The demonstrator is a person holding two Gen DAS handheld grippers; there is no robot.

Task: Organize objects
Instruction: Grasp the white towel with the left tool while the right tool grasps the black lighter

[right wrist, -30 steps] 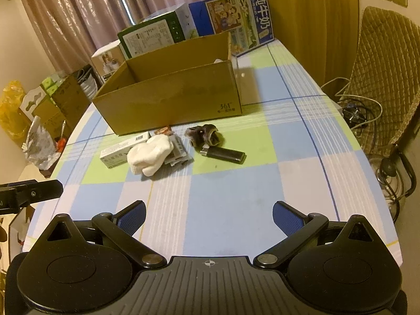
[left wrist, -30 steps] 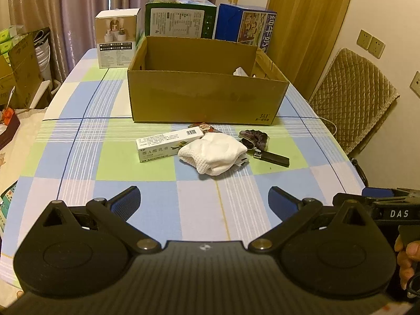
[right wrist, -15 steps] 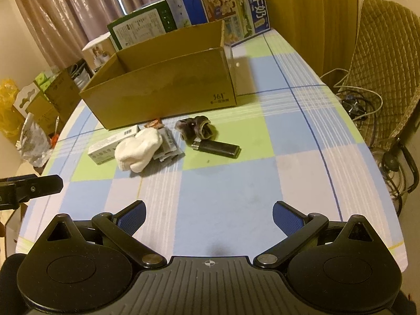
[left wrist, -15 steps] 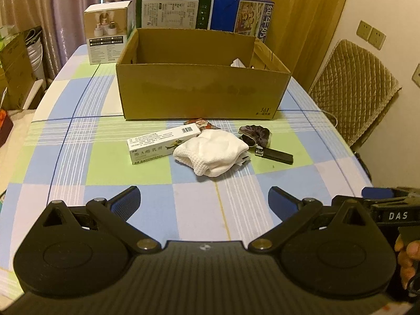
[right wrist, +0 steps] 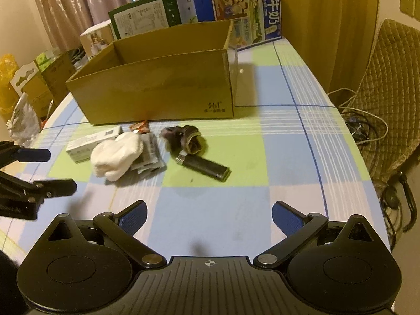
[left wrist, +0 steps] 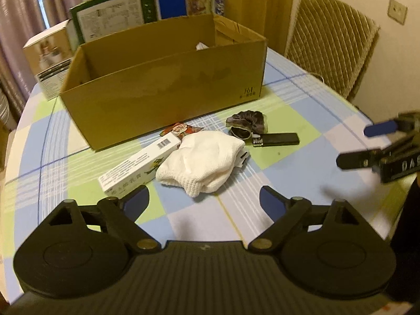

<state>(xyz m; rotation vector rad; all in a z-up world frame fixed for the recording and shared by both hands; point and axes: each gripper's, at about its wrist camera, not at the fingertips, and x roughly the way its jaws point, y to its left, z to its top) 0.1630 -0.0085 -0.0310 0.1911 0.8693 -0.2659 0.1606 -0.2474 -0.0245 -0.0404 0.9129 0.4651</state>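
Two grippers: left gripper and right gripper both hover low over the near edge of the table; jaws on each spread wide, nothing held.
Loose items: a small pile lies mid-table, just in front of the cardboard box.
White sock: bunched, resting partly on the medicine carton and on a flat foil packet that shows from the right wrist view.
Snack wrapper: red, tucked against the box's front wall, touching the carton's far end.
Dark scrunchie: beside the sock, toward the right edge, touching the lighter, a black bar with a metal end.
Box contents: something white peeks above the front wall; what it is I cannot tell.
Step, as I judge it: approach, no item yet chosen; the left gripper lines up nearest the sock and carton.
Risk, sock: soft and overlapping; closing on it may drag the carton or packet along, or pinch only a fold that slips out over the box wall.
Risk, lighter: thin and flat on the cloth; fingers could skid and push it into the scrunchie.
Risk, crowding: the two grippers sit near each other; reaching for neighbouring items at once may make them collide.
Risk, wrapper: hard against the box, little room for a finger behind it.
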